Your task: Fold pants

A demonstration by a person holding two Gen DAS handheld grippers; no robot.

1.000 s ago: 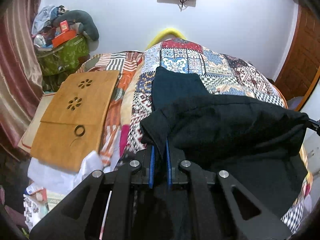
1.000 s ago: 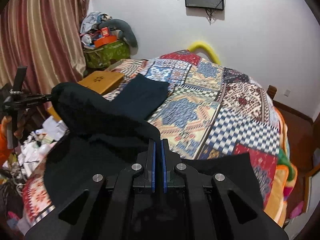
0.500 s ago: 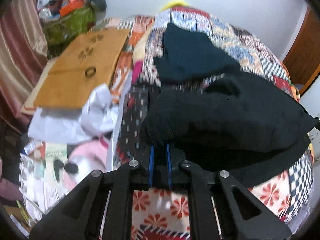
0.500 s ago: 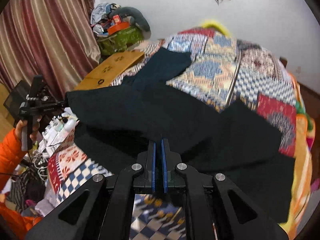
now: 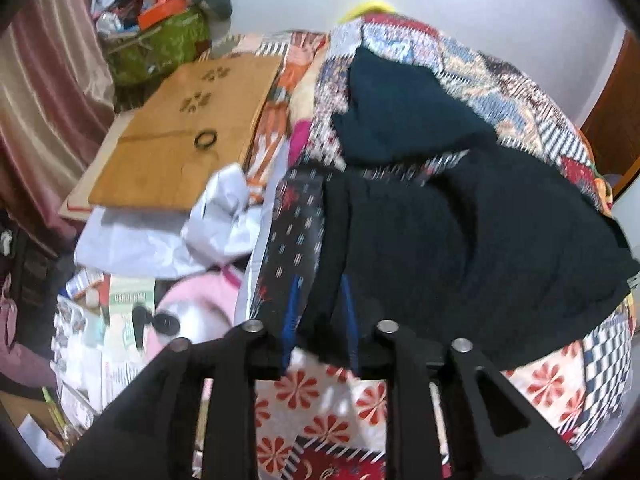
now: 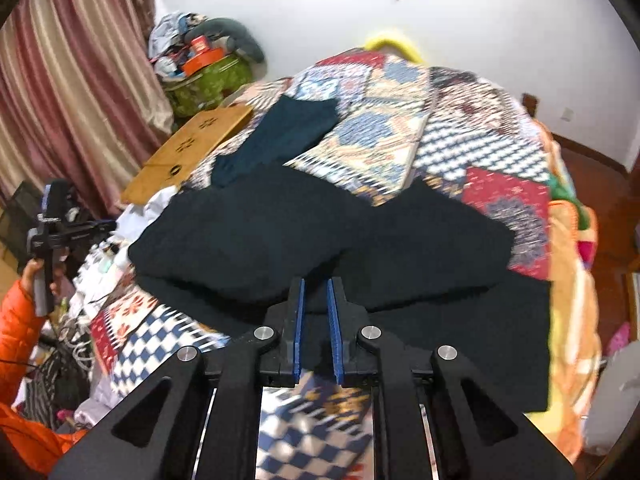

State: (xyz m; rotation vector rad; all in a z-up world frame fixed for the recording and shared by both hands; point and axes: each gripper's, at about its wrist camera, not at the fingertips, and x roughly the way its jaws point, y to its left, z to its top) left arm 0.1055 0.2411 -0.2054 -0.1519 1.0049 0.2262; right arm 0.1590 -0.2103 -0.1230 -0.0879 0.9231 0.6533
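Across the near end of the bed, on the patchwork quilt, lie the black pants, doubled over into a broad dark band. Their long axis runs side to side, from the bed's left edge toward its right edge, and the upper layer sits on a wider lower layer that spreads out toward the right edge and the near corner. In the left wrist view the pants fill the right half of the picture, with the folded edge facing the camera.

The right gripper has its blue-lined fingers apart, with a clear gap between them; their tips reach the near edge of the cloth, but nothing is pinched. The left gripper also has its fingers spread, and a flap of black cloth hangs over and between them (blur makes it hard to say whether the cloth touches the pads).

Farther up the bed, near the left edge, a second dark teal garment lies with its long axis running toward the headboard end. Beside the bed's left edge rests a wooden board with cut-out holes, and crumpled white cloth lies just below it. A green bag piled with clutter stands in the far left corner, next to the striped curtain
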